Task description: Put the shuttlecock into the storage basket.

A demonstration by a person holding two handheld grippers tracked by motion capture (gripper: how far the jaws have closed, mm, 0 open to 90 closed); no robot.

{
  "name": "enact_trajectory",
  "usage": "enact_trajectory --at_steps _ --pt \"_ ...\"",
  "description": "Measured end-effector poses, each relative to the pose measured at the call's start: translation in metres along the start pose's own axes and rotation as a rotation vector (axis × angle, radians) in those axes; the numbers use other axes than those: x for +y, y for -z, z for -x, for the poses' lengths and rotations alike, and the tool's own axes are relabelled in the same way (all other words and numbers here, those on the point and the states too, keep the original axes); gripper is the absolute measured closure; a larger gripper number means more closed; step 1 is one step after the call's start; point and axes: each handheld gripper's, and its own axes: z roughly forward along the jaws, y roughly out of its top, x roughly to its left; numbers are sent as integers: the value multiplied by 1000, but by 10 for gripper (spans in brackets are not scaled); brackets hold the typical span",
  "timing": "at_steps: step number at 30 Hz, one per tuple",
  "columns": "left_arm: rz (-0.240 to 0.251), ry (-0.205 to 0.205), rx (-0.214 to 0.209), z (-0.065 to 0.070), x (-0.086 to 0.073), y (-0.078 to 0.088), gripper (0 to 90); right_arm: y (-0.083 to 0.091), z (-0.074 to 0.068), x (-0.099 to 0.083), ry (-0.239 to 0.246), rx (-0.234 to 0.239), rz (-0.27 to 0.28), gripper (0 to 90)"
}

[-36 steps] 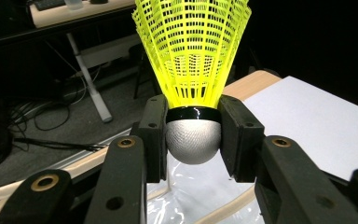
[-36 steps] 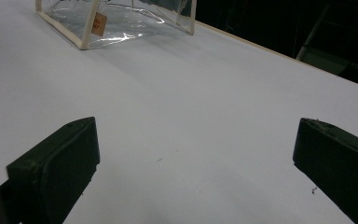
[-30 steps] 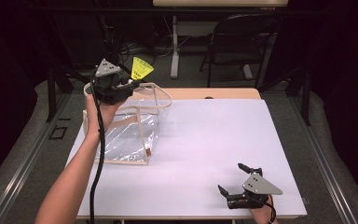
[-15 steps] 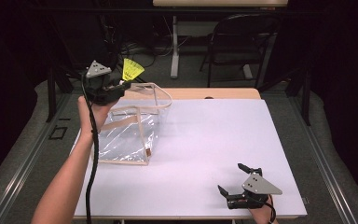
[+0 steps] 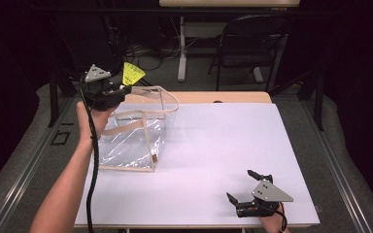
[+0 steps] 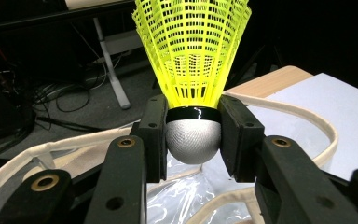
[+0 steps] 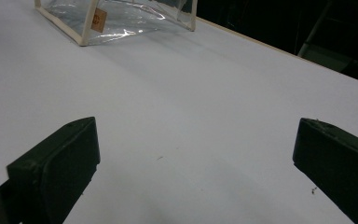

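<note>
Now your left hand-held gripper [image 6: 193, 140] pinches the yellow shuttlecock [image 6: 193, 70] by its cork above the clear bag [image 5: 131, 141], so center it over the mouth before releasing (right hand-held gripper [image 5: 245, 191] rests wide open on the counter [image 5: 223, 145]).

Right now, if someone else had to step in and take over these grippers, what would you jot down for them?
Left gripper: shut on the yellow shuttlecock, clamping its silver-grey rounded base, skirt pointing away, held in the air above the far-left corner of the clear bag.
Right gripper: open, holding nothing, low over the white table at the near right.
Clear bag: on the table's left side, cream straps loose on top, nothing visible inside.
Done: shuttlecock picked up.
Left: probably lower it into the bag and release; the right gripper could steady the opening.
</note>
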Motion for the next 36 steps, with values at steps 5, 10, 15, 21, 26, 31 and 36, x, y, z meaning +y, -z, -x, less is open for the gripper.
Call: enact_trajectory --at_steps 5,10,15,21,26,31,36 --pt "-8 3 2 -3 -3 0 651 0 0 0 4 -3 4 0" --pt "-15 9 7 -6 -8 0 651 1 0 1 7 -3 3 0" --pt "-25 13 12 -9 -13 0 651 1 0 1 7 -4 2 1" --pt "-33 13 15 -12 -15 2 650 1 0 1 8 -6 5 1" --pt "-49 11 16 -14 -21 3 650 1 0 1 10 -4 3 1" --pt "-66 11 14 -15 -25 3 650 1 0 1 10 -2 0 2" --pt "-82 3 13 -15 -24 3 650 1 0 1 12 -3 -1 2"
